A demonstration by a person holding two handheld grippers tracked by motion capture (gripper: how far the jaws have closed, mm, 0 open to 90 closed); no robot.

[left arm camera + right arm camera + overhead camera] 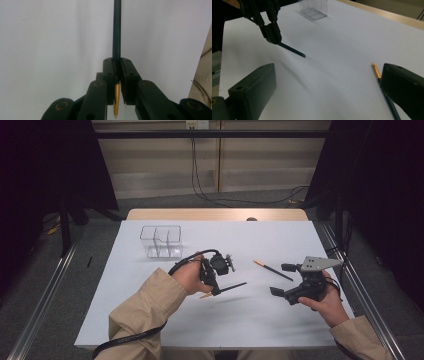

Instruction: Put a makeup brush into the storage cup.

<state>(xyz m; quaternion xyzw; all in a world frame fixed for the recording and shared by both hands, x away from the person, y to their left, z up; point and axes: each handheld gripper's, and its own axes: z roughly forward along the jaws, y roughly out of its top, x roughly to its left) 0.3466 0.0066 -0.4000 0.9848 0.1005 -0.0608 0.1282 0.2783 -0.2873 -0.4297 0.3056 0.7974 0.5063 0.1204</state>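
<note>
Two pencils: one held, one lying free
Tabletop point(150, 320): white sheet, wooden edge at the far side
Box point(161, 241): clear, divided, standing far left on the tabletop
Right tongs point(281, 280): wide apart, nothing between them (second pencil just beside one jaw)
Left tongs point(216, 290): clamped on the dark pencil point(232, 287), held above the tabletop
Second pencil point(273, 270): flat on the tabletop near the right tongs, orange end toward the box
</note>
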